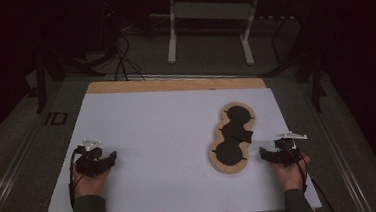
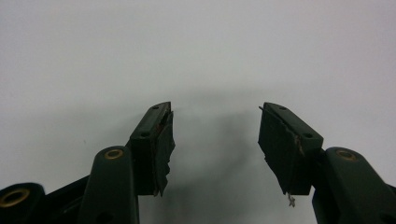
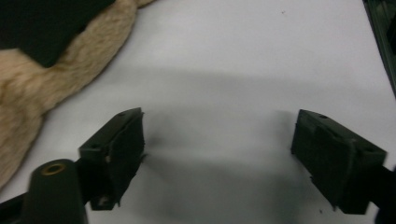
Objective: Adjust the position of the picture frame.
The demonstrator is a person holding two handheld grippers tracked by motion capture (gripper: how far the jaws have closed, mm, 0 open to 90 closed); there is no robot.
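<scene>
— Both hands are resting near the front edge of the white table (image 1: 168,137). The left gripper (image 1: 113,156) has its jaws spread with nothing between them, just bare white surface under it.

— And the right gripper (image 1: 262,153)?

— Spread wide too, empty. It sits just beside the near end of that fluffy tan thing with the black middle (image 1: 232,137), a furry pad or cover shaped like two joined rounds. It lies flat on the right half of the table, well apart from the left hand.

— So the right one goes for it, I'd guess. What could trip it up?

— The fur edge (image 3: 56,88) is soft and thick. If the jaws close on just the pile, I reckon it slips out on the lift. And it's limp, so held by one end, the far round would likely droop and drag.

— Could it slide?

— Probably, if a jaw pushes it sideways before closing; the surface looks smooth.
</scene>
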